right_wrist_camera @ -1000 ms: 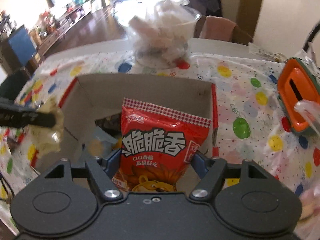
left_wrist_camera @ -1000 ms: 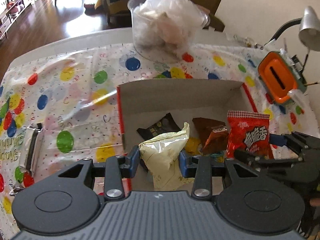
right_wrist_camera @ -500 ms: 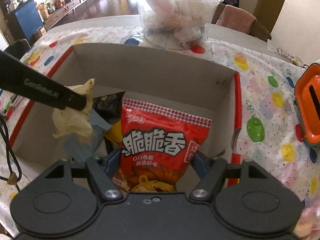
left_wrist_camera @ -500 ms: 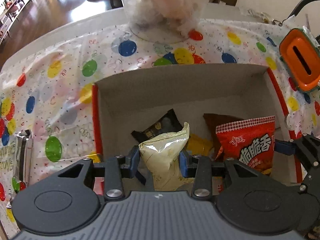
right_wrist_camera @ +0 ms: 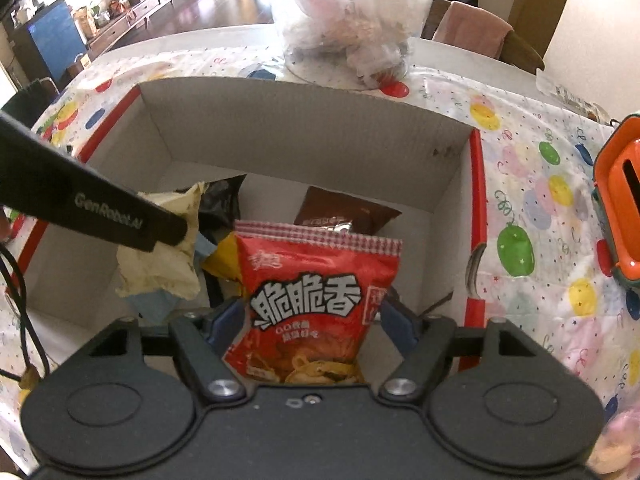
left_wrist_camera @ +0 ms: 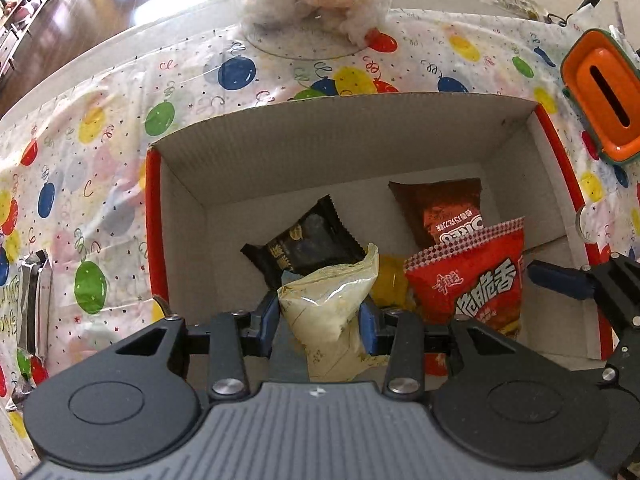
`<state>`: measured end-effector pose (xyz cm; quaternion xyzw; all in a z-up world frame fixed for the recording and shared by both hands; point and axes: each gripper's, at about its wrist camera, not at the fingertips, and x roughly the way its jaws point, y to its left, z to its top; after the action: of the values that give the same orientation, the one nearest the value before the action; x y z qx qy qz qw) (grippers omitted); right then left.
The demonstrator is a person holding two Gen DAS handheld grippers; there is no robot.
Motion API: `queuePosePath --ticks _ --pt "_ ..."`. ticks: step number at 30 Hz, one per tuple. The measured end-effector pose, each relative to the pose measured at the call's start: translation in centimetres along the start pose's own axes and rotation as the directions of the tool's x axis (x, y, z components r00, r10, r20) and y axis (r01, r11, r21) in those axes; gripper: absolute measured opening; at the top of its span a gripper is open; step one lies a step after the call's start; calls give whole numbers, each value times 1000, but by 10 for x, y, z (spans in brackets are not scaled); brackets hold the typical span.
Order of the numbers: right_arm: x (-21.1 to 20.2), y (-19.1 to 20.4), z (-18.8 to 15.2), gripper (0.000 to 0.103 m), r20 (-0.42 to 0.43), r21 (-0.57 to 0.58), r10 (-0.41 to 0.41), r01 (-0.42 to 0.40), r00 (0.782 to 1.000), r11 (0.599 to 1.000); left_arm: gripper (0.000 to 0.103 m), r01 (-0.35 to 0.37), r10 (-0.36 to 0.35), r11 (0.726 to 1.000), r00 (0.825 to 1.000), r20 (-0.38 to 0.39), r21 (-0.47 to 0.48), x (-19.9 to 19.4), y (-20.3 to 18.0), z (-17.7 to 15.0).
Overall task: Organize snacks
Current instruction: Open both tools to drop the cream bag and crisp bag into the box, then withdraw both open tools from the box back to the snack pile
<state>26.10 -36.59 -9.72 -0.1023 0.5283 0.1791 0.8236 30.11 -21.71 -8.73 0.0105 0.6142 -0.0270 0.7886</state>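
Note:
An open cardboard box (left_wrist_camera: 340,148) with red edges sits on the balloon-print tablecloth. On its floor lie a black packet (left_wrist_camera: 304,240), a brown Oreo packet (left_wrist_camera: 444,204) and a yellow one (left_wrist_camera: 390,284). My left gripper (left_wrist_camera: 319,318) is shut on a cream snack packet (left_wrist_camera: 332,296) and hangs inside the box's left half. My right gripper (right_wrist_camera: 310,320) has a red snack packet (right_wrist_camera: 316,280) between its pads over the box's right half. Its jaws are opening, and the pads still touch the packet's sides. The left finger (right_wrist_camera: 100,212) and cream packet (right_wrist_camera: 160,272) show in the right wrist view.
A clear tub (right_wrist_camera: 356,20) stuffed with plastic bags stands behind the box. An orange slotted container (left_wrist_camera: 600,92) sits to the box's right. A silver wrapper (left_wrist_camera: 34,304) lies on the cloth at the left. The table's far edge runs just behind the tub.
Both grippers have come down and forward over the box, carrying their packets lower inside it. The right jaws stand slightly wider around the red packet.

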Motion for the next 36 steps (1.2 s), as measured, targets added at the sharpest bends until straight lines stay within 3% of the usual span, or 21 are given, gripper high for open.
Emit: queuePosePath --ticks 11,15,23,26,32,36 --pt "-26 -13 -5 83 59 60 30 -33 998 998 47 34 -33 999 999 38 -20 -16 2 -14" --pt "-37 -15 -9 84 83 79 49 -56 995 995 55 45 -43 998 997 71 -32 -27 3 -20" --pt "-63 -15 -14 88 151 85 69 -83 986 993 58 67 -60 997 987 147 -40 -54 8 -34" --pt "-72 -13 -15 89 177 83 79 -94 981 992 64 72 -63 996 980 186 -43 -65 12 -40" --pt "-89 -9 -15 89 223 94 107 -131 969 987 64 59 -45 997 961 273 -43 -87 20 -53" --pt "-100 -2 -15 93 254 88 122 -148 960 985 71 52 -32 997 942 334 -52 -102 30 -65"
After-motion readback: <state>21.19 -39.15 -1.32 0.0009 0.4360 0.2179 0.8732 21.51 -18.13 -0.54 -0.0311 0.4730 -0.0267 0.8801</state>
